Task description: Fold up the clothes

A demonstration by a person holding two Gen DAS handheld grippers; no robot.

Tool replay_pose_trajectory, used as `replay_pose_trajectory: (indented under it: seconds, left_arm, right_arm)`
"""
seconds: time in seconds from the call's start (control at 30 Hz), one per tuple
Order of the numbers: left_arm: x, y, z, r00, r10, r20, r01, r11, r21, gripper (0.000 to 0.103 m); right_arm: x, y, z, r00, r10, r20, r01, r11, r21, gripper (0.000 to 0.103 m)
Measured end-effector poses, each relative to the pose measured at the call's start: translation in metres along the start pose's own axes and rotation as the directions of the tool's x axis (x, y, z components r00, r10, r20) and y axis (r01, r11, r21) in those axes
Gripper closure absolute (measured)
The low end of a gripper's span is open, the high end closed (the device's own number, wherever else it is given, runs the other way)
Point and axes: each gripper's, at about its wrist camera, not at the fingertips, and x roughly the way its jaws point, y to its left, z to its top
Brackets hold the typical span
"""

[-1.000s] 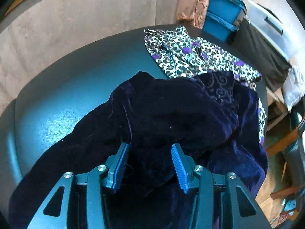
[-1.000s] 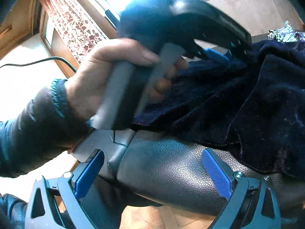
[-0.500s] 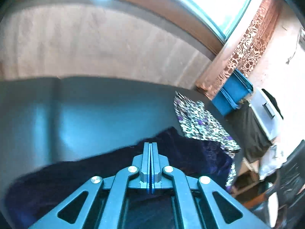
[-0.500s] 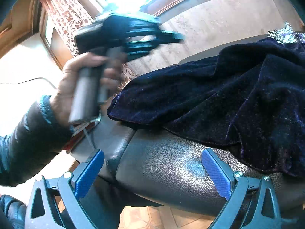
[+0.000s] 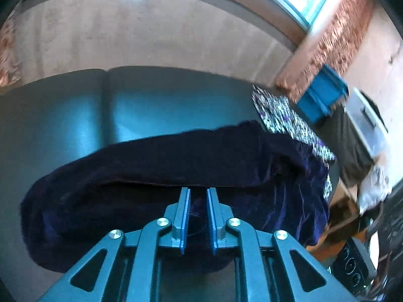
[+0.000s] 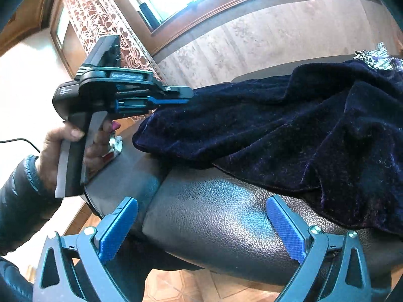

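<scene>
Two claws show: the left gripper [image 5: 197, 217], nearly pressed together, a narrow gap over the velvet [image 5: 156, 176]; any pinch is unclear. The right gripper [image 6: 201, 229] is spread over the couch [image 6: 214, 216]. A leopard cloth [image 5: 284, 118] is half hidden behind the velvet.
</scene>
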Motion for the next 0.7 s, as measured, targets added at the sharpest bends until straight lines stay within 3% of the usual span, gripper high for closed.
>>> replay_pose_trajectory:
  seconds: [0.27,0.43,0.57,0.7]
  left_arm:
    - [0.077,-0.086,0.044,0.994,-0.033,-0.102,0.054,0.978,0.204,0.062]
    - [0.146,-0.106,0.088,0.980,-0.040,-0.194,0.082,0.974,0.213,0.062]
    - [0.182,-0.126,0.106,0.977,-0.031,-0.209,0.086,0.962,0.260,0.062]
    - [0.236,-0.148,0.118,0.966,0.020,-0.259,0.072,0.937,0.341,0.060]
  right_arm:
    - [-0.005,-0.004,-0.002,1.000,0.022,0.014,-0.022,1.000,0.003,0.000]
    - [-0.007,-0.007,-0.002,0.999,0.035,0.020,-0.036,0.999,0.008,0.000]
    - [-0.009,-0.008,-0.002,0.999,0.045,0.019,-0.045,0.999,0.016,0.000]
    - [-0.006,-0.007,0.016,0.998,0.015,-0.060,-0.012,0.999,0.050,0.000]
